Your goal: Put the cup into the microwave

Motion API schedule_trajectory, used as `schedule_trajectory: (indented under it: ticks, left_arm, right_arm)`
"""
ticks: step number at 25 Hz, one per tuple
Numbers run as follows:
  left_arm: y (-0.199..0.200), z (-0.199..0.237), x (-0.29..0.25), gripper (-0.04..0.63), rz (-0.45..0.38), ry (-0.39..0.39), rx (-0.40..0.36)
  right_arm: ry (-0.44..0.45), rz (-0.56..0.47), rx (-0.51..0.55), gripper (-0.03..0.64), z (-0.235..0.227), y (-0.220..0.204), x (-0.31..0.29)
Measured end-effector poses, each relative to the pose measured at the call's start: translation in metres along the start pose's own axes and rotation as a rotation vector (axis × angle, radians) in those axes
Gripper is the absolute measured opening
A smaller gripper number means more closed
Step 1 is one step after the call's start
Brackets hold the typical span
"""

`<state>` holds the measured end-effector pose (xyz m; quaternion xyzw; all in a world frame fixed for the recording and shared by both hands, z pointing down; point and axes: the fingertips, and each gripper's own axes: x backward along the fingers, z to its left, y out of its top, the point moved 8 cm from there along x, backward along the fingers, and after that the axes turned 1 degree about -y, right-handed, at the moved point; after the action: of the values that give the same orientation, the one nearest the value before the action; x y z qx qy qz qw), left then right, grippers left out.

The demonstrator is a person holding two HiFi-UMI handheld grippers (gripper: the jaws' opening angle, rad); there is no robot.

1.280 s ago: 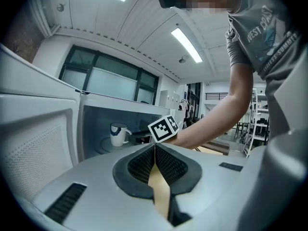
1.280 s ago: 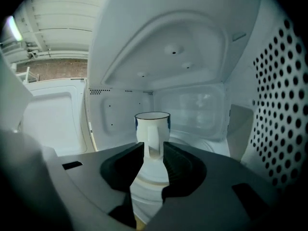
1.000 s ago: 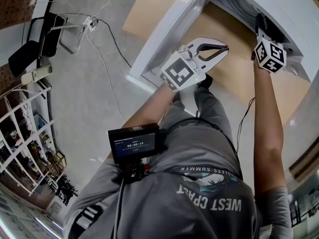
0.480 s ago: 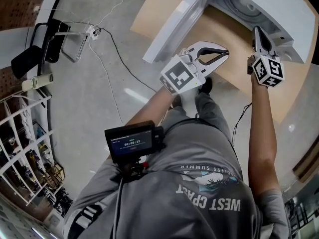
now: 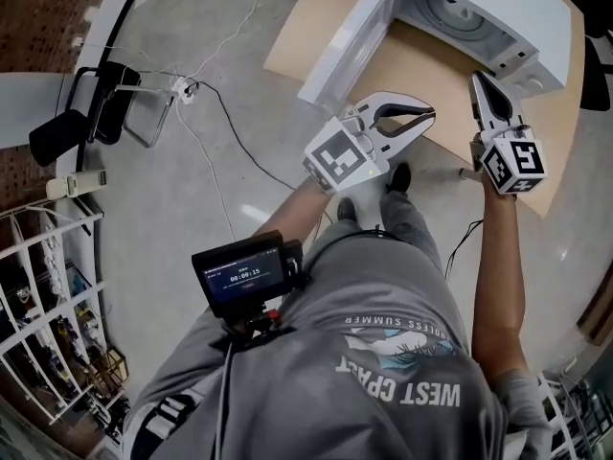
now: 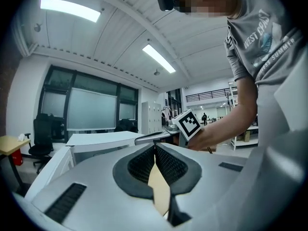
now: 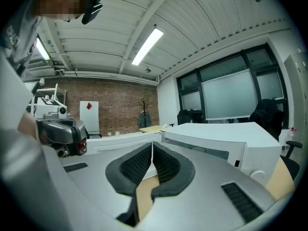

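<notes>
Both grippers are hovering over the near edge of the wooden bench (image 5: 414,65), and neither one is carrying anything. The left gripper (image 5: 429,118) is showing its jaws brought together at the tips, with only bare bench visible through the gap behind them. The right gripper (image 5: 477,80) is pinched fully closed too, pads meeting in its own view with nothing between them.

The microwave (image 5: 503,12) is sitting at the far edge of the bench, and its door (image 5: 347,38) is hanging wide open toward the left edge. The cup itself is not showing in any view. There is a round shape on the cavity floor (image 5: 448,8), but it is too small to tell cup from turntable.

With empty jaws and an open door, I am reading this as the placing step wrapping up, assuming the cup is sitting inside. If so, the next move is calling for a closed gripper pushing the door's free edge round toward the cavity.
</notes>
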<state>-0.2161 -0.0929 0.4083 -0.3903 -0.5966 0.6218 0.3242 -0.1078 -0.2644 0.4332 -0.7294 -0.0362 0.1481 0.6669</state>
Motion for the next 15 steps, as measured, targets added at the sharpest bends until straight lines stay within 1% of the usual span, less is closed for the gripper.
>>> schedule_trajectory:
  ticks: [5, 9, 15]
  left_arm:
    - [0.022, -0.022, 0.028, 0.023, -0.02, -0.029, -0.044]
    - [0.039, -0.043, 0.05, 0.023, -0.039, -0.051, -0.078]
    - [0.056, -0.075, 0.074, 0.023, -0.075, -0.091, -0.122]
  right_arm:
    - [0.018, -0.003, 0.051, 0.023, 0.047, 0.034, 0.039]
    - [0.024, -0.002, 0.061, 0.022, 0.082, 0.057, 0.071]
    - [0.032, -0.012, 0.108, 0.021, 0.13, 0.082, 0.122]
